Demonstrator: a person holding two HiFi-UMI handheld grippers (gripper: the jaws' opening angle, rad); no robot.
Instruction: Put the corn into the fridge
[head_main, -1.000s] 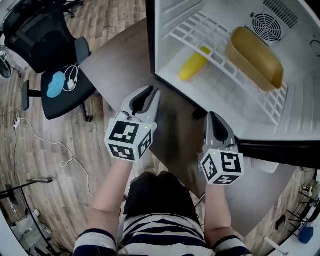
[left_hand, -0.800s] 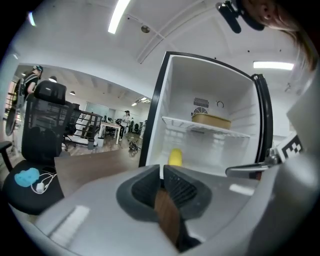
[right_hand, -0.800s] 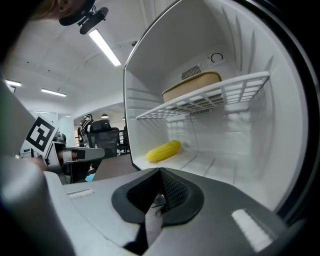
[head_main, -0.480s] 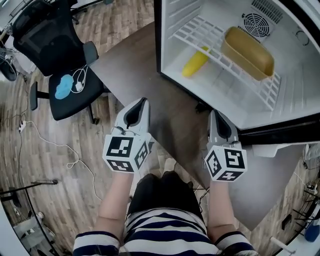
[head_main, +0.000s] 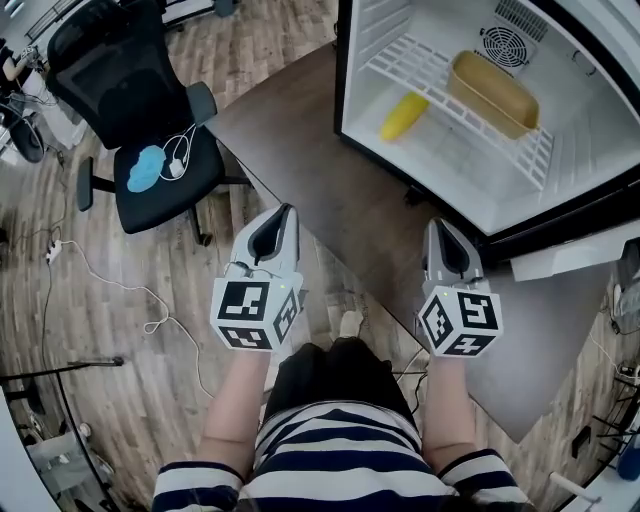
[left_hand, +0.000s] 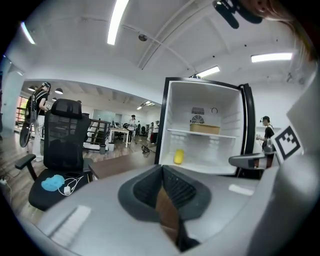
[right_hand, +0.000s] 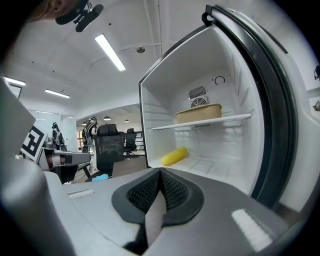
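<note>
Down on the fridge floor, over toward its left wall and below the wire shelf, the corn (head_main: 404, 116) was lying on its side, so it looked like the job was basically done already. If it ever needed moving, my guess was light and stiff, probably a bit slick and bumpy. It's round, so it'd want to roll the second you nudged it. I'd have pinched it across the thick middle, jaws square to its length. The tapered end looked likely to squirt out.

Above it, the wire shelf (head_main: 530, 160) carried a tan tub (head_main: 492, 93) toward the back, well clear of the cob. The fridge (head_main: 348, 70) stood open on the brown table (head_main: 320, 190), at the table's far edge.

Both tools were held back near the table's near edge, well apart from the fridge. The left gripper (head_main: 287, 210) had its jaws pressed together on nothing, and the right gripper (head_main: 438, 225) was the same, clenched and empty.

Off to the left, an office chair (head_main: 140, 100) had a blue cloth-looking thing (head_main: 146, 168) and a white cable on the seat.
</note>
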